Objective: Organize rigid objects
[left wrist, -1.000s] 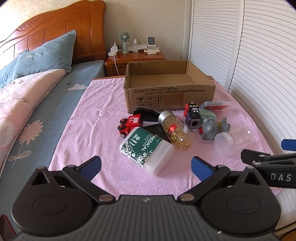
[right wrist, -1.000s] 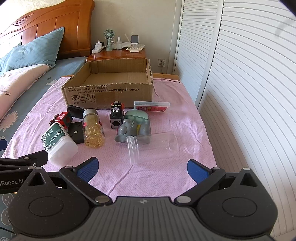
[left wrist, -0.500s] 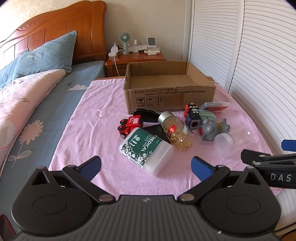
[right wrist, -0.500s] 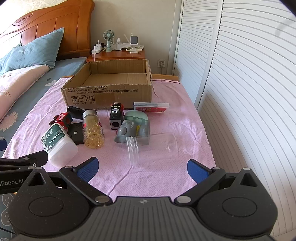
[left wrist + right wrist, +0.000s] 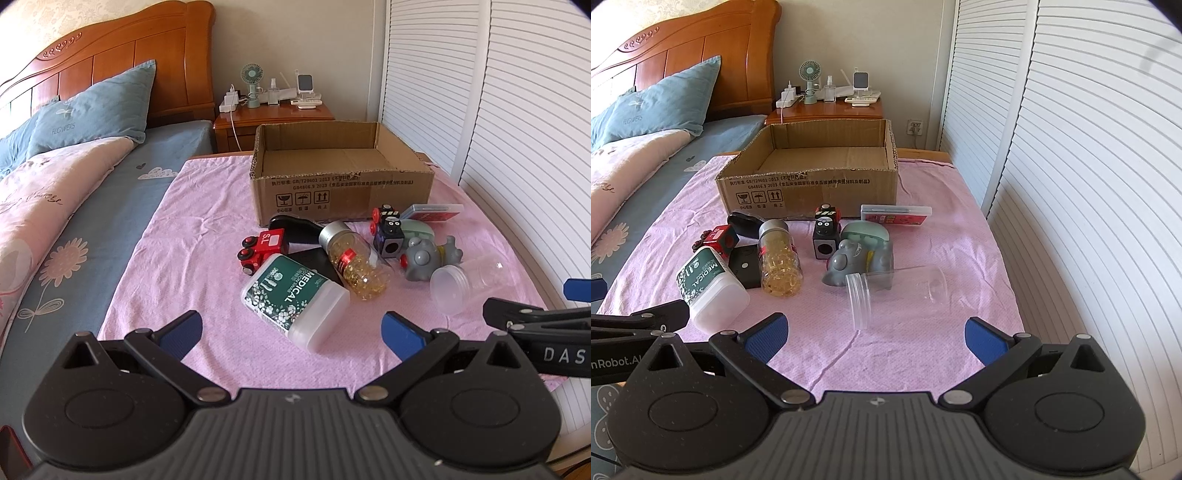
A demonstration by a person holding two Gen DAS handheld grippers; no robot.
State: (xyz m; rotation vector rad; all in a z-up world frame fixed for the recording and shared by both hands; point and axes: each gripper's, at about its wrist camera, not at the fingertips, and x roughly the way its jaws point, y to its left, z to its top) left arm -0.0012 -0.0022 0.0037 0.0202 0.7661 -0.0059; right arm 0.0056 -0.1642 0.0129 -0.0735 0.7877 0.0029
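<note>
Both grippers gape wide, empty — wall socket (image 5: 915, 128) visible only from right wrist.

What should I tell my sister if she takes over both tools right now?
Left tool: open, holding nothing.
Right tool: open, holding nothing.
The cardboard box looks empty.
All things lie on the pink cloth in front of it: MEDICAL bottle, capsule bottle, red toy car, clear jar, grey toy, flat red case.
Nothing packed; everything is left.
</note>
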